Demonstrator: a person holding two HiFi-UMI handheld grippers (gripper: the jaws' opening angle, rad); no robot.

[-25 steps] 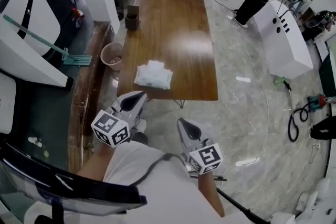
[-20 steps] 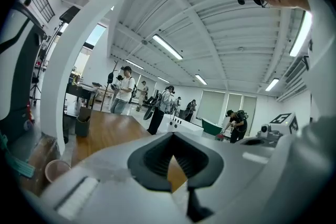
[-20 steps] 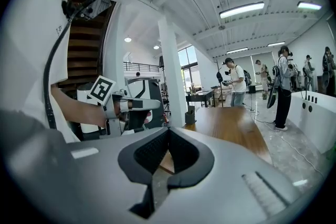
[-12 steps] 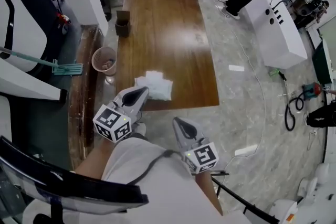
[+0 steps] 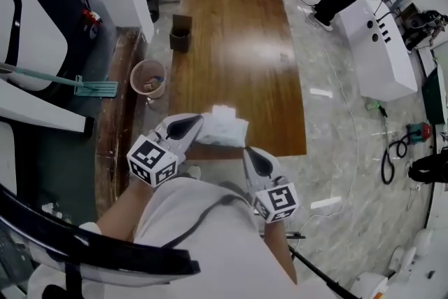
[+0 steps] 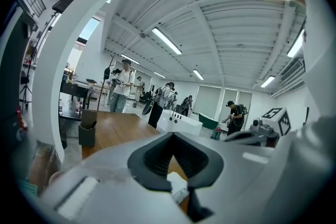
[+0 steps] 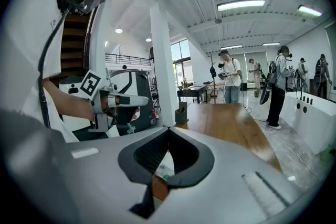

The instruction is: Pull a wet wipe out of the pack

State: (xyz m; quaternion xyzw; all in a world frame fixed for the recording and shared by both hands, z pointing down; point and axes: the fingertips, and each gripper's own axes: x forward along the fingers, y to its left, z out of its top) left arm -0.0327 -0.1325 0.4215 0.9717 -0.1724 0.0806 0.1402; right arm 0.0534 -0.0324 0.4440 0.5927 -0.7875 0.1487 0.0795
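A long brown wooden bench runs away from the viewer across a pale marbled floor. Two grey handheld grippers reach toward its near end. The left gripper has its jaws clenched together, with nothing between them. Its tip is right at the left edge of the white wet wipe pack, and contact cannot be told. The right gripper also has its jaws pressed together, empty, just short of the bench's near edge. The wet wipe pack lies flat at the bench's near end. A round bin stands on the floor beside the bench's left side, and a small dark box sits farther along that edge
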